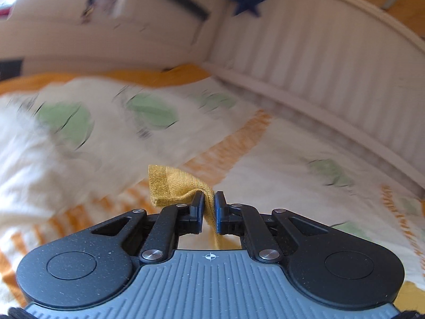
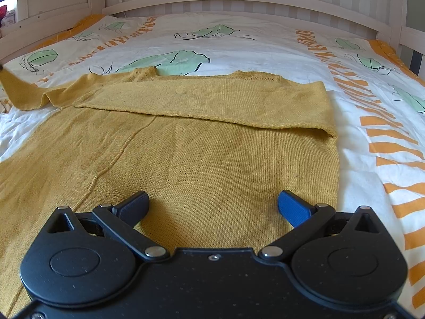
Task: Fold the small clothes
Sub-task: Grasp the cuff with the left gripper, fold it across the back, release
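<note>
Your mustard knit sweater (image 2: 202,143) lies flat on the bed's leaf-print duvet (image 2: 260,45), its right sleeve already folded across the chest. At nine o'clock, your left claw (image 1: 209,207) pinches the other sleeve's cuff (image 1: 170,186), not yet folded. Your right claw (image 2: 212,204) hovers wide open, empty, over the hem.

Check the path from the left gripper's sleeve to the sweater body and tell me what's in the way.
Nothing visible blocks it. The left gripper is shut on the sleeve, lifted over the quilt. The sweater body is bare apart from the other sleeve folded across its top; the open right gripper hovers at its near end.
</note>
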The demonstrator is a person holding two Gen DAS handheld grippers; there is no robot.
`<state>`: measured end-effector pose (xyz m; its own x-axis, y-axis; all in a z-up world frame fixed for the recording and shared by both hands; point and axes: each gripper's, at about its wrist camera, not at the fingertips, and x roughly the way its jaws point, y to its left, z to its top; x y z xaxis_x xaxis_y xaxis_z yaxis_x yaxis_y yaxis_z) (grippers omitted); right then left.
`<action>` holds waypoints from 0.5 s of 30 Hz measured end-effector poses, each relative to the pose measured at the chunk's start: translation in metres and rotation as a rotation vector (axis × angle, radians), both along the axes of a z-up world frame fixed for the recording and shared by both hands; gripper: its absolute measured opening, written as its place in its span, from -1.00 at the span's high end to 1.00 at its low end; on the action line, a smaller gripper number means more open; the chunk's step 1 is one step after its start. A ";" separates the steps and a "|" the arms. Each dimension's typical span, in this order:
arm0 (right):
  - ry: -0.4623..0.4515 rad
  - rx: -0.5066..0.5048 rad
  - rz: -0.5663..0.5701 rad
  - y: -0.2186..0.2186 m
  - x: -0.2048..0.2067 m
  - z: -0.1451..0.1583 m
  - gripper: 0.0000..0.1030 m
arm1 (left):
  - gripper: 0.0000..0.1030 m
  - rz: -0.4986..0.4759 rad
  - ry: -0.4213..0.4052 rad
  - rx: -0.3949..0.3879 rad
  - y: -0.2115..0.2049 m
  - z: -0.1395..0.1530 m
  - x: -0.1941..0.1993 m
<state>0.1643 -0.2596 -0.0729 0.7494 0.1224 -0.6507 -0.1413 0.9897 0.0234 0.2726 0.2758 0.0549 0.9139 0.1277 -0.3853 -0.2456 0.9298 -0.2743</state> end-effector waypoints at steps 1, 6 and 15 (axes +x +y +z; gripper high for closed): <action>0.000 0.001 0.000 0.000 0.000 0.000 -1.00 | 0.84 -0.023 -0.018 0.016 -0.010 0.008 0.001; -0.002 0.010 0.001 -0.001 -0.001 0.000 -1.00 | 0.84 -0.156 -0.098 0.092 -0.068 0.045 0.007; -0.004 0.023 0.001 -0.002 -0.001 0.000 -1.00 | 0.84 -0.397 -0.154 0.115 -0.188 0.059 0.021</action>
<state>0.1636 -0.2618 -0.0726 0.7519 0.1378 -0.6448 -0.1425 0.9888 0.0451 0.2940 0.0878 0.1136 0.9466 -0.2102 -0.2446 0.1720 0.9706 -0.1685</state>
